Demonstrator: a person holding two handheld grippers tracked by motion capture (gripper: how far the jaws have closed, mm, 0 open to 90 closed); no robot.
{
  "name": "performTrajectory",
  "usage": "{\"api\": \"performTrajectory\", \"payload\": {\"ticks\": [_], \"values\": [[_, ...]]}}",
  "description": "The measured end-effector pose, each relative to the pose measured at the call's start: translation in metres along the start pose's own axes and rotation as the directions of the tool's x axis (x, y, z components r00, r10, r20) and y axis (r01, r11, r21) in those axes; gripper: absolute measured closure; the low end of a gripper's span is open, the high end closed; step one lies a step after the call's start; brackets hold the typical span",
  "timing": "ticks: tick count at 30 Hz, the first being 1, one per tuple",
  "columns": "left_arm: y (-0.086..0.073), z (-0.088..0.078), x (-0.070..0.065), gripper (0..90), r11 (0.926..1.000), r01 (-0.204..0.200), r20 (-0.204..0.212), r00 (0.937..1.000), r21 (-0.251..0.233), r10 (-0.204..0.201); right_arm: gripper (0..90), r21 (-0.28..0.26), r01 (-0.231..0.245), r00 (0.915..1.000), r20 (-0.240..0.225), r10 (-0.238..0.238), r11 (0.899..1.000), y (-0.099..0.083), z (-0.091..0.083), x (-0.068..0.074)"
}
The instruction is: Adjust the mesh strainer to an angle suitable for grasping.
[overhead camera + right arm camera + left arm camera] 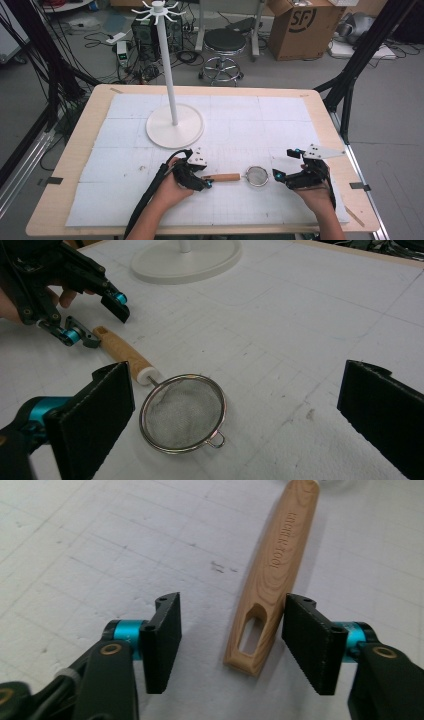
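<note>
Open around the slotted end of the strainer's wooden handle [272, 575], the left gripper [202, 178] should center before closing (right gripper [287, 167] open, just beside the strainer [257, 176]).

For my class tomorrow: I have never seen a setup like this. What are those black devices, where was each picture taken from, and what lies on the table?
A person holds a two-jaw left gripper and right gripper. The high view looks down on the table; the other two pictures come from cameras riding on each gripper. On the white mat lie a small mesh strainer with a wooden handle and a white hook stand. Nothing is held: the left jaws stand open around the handle's end, the right jaws open beside the strainer.
</note>
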State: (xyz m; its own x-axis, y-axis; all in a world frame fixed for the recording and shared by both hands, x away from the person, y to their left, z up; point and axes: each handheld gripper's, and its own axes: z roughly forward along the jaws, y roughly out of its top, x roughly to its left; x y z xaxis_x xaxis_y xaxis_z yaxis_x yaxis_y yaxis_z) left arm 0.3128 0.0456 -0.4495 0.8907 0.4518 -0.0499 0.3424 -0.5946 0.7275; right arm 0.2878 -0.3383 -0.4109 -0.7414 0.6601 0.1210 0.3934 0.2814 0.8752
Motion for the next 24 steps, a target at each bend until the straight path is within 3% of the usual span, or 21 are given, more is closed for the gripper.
{"api": "performTrajectory", "payload": {"ticks": [12,21,24], "values": [[-0.002,0.004,0.011,33.3,0.9920,0.107,-0.013,0.9940,-0.067,-0.108,0.6,0.002,0.004,1.0000,0.004,-0.004,1.000,0.000,0.001,0.000],[-0.001,0.002,0.007,30.6,0.9975,0.066,-0.031,0.9973,-0.024,-0.067,0.6,0.008,0.002,1.0000,0.001,-0.002,1.000,0.000,0.001,0.000],[-0.001,0.000,0.006,28.9,0.9983,0.057,-0.018,0.9982,-0.013,-0.058,0.6,0.009,-0.001,1.0000,0.001,0.001,1.000,0.000,0.001,0.001]]}}
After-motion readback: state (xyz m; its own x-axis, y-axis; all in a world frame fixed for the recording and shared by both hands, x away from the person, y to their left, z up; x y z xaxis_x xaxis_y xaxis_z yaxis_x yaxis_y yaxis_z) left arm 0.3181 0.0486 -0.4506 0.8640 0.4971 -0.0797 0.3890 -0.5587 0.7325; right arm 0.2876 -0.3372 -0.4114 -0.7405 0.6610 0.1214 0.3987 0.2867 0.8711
